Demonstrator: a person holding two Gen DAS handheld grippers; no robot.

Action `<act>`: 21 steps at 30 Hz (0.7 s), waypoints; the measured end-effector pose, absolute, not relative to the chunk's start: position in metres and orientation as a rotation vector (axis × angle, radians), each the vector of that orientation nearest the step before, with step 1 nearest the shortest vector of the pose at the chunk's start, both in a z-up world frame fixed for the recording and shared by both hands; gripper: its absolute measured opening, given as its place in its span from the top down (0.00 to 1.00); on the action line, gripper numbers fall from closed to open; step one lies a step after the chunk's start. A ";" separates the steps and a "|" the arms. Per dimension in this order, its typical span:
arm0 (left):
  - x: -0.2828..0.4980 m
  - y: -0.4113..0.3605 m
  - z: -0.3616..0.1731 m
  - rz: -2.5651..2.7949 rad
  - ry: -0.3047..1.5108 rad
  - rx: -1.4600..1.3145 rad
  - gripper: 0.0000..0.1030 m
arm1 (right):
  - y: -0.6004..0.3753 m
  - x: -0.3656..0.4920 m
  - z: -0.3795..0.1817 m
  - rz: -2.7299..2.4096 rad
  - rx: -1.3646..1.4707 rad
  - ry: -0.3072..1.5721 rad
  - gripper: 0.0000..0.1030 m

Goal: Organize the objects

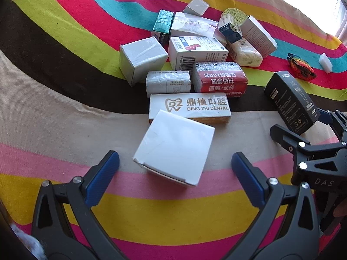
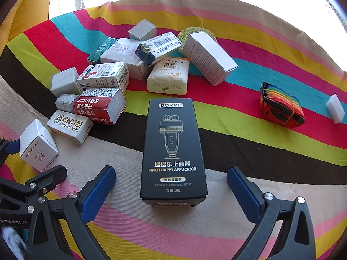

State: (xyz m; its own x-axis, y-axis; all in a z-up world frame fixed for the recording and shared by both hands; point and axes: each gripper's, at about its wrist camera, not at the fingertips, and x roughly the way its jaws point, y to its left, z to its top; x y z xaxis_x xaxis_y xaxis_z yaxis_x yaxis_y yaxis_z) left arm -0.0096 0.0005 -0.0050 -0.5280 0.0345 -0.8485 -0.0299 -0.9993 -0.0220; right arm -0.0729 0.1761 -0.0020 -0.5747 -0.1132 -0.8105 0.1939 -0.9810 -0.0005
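A plain white box (image 1: pixel 173 147) lies on the striped cloth (image 1: pixel 65 112), its near end between the blue pads (image 1: pixel 102 177) of my left gripper (image 1: pixel 175 155). That gripper is open, with a gap on both sides of the box. A black DORMI applicator box (image 2: pixel 172 147) lies lengthwise between the spread fingers of my right gripper (image 2: pixel 171 170), which is open and clear of it. In the left wrist view the black box (image 1: pixel 290 101) and the right gripper (image 1: pixel 303 130) appear at the right. In the right wrist view the white box (image 2: pixel 38 145) sits at the left, by the left gripper (image 2: pixel 32 158).
Behind both boxes is a pile of small cartons and packets: a Ding Zhi Dental box (image 1: pixel 189 106), a red packet (image 1: pixel 220 78), a grey cube (image 1: pixel 141 58). A rainbow strap (image 2: pixel 282 108), a white foam block (image 2: pixel 335 108) and a green sponge (image 2: pixel 196 32) lie to the right.
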 end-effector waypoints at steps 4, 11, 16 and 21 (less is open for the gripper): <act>-0.006 -0.001 -0.006 2.697 0.007 -1.500 0.00 | 0.177 -0.074 -0.001 -2.634 1.346 0.136 0.00; -0.007 -0.007 -0.009 2.633 0.044 -1.527 0.00 | 0.175 -0.076 -0.003 -2.635 1.347 0.135 0.00; -0.010 -0.010 -0.011 2.659 0.021 -1.531 0.00 | 0.177 -0.072 -0.001 -2.618 1.338 0.129 0.00; -0.006 -0.011 -0.013 2.707 -0.011 -1.494 0.00 | 0.196 -0.069 0.004 -2.569 1.283 -0.061 0.00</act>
State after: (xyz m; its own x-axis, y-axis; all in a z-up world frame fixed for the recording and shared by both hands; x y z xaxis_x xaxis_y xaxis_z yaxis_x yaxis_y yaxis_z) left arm -0.0058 -0.0110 -0.0131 -0.5319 0.0467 -0.8455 -0.0401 -0.9987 -0.0300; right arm -0.0686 0.1965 0.0044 -0.5720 -0.2564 -0.7791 0.2191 -0.9631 0.1561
